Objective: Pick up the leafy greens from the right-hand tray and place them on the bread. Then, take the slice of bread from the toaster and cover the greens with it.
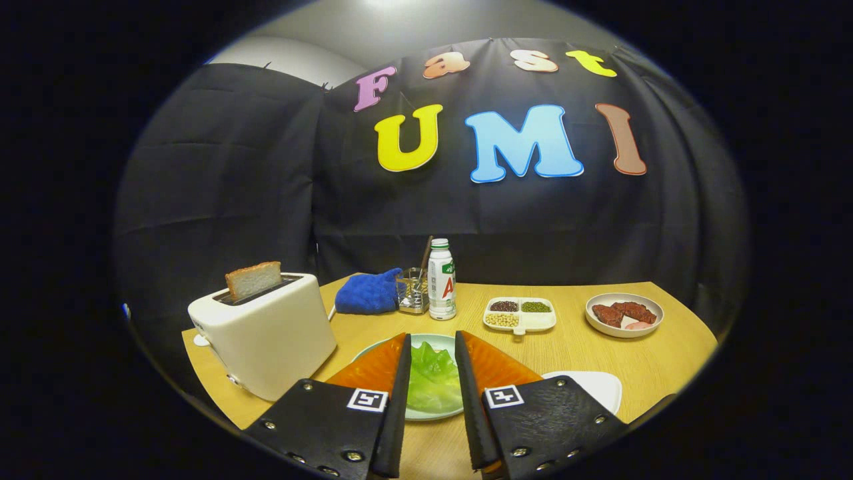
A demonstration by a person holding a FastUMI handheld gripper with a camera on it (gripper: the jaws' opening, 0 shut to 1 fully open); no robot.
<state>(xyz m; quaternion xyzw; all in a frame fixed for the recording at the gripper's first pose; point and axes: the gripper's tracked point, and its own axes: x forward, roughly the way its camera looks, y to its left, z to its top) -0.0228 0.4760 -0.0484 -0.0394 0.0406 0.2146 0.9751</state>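
Two fingers of the gripper [430, 360] stand apart, open, with the leafy greens [432, 377] seen between them on a pale plate [426, 415]; whether the pads touch the leaves cannot be told. A white tray [596, 385] lies just to the right. Left of the fingers a white toaster [266, 337] holds a slice of bread [253, 279] upright in its slot. Beyond stand a blue mitt [368, 293], a bottle [441, 280], a divided dish [520, 315] and a bowl [624, 315] on the wooden table [573, 347].
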